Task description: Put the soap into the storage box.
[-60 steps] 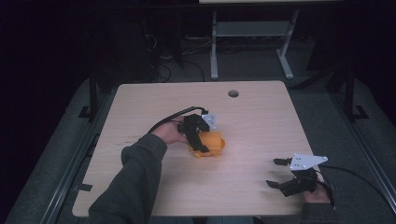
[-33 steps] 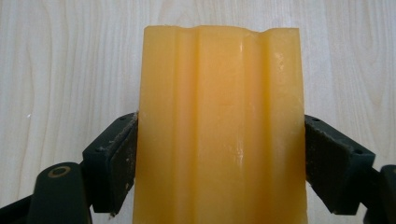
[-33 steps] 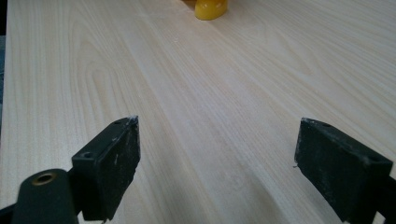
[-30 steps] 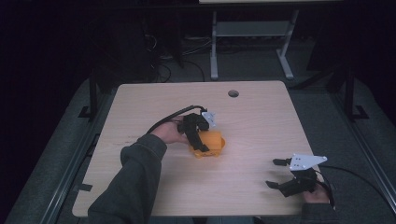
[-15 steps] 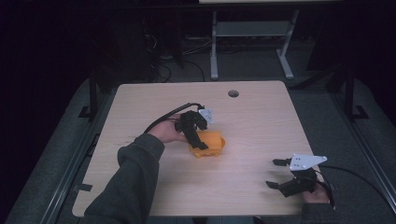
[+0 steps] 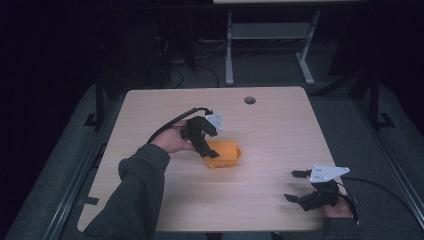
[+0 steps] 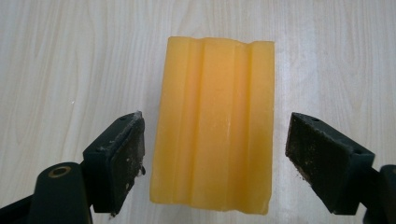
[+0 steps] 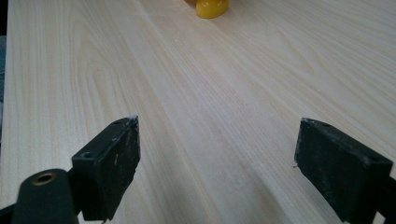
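Two grippers work over a pale wooden table whose bare top leaves wide room on every side of them. Toward the left of the high view, a grey sleeve reaches in from the bottom edge, its forearm slanting up and rightward, and the hand holds the left gripper tipped down over an orange block near the table's middle. In the left gripper view its jaws stand wide, one on each side of the orange block, and a strip of wood shows between each pad and the block's long sides; the block lies flat, ridged lengthwise, its near end just inside the frame. From above, the gripper body covers the block's left part. A round hole sits near the far edge. At the right front corner the right gripper hovers low, well apart from the block, its hand cut off by the frame. Its jaws are spread wide over bare wood, with the block's edge showing only at the top of the right gripper view.
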Action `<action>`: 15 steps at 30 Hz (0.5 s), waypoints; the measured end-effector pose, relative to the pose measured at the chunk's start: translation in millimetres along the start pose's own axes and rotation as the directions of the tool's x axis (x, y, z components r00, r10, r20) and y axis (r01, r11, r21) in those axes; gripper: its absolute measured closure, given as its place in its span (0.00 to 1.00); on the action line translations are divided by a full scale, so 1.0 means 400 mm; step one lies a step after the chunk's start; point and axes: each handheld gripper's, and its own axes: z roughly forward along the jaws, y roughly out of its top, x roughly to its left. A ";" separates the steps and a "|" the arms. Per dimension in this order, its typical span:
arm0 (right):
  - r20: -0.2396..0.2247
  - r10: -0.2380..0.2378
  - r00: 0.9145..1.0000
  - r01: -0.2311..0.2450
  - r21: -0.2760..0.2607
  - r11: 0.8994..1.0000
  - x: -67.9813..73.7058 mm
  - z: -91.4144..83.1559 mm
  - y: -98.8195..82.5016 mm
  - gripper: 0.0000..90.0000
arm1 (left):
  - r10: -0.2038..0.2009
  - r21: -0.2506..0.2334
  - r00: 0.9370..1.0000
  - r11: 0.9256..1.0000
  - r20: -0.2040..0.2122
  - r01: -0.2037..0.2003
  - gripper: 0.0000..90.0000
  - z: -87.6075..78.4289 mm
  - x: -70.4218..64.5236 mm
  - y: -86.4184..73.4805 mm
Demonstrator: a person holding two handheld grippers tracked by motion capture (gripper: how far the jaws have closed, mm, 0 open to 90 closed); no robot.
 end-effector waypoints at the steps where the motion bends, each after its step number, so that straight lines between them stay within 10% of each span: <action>1: 0.000 0.001 1.000 -0.001 0.000 1.000 0.000 0.000 0.000 0.15 | -0.004 -0.002 1.000 1.000 0.001 0.004 0.22 -0.002 -0.001 -0.001; 15: 0.005 0.005 1.000 -0.005 0.009 1.000 0.001 0.003 0.000 0.15 | -0.036 -0.015 0.999 0.999 -0.018 0.035 0.23 -0.028 -0.025 -0.046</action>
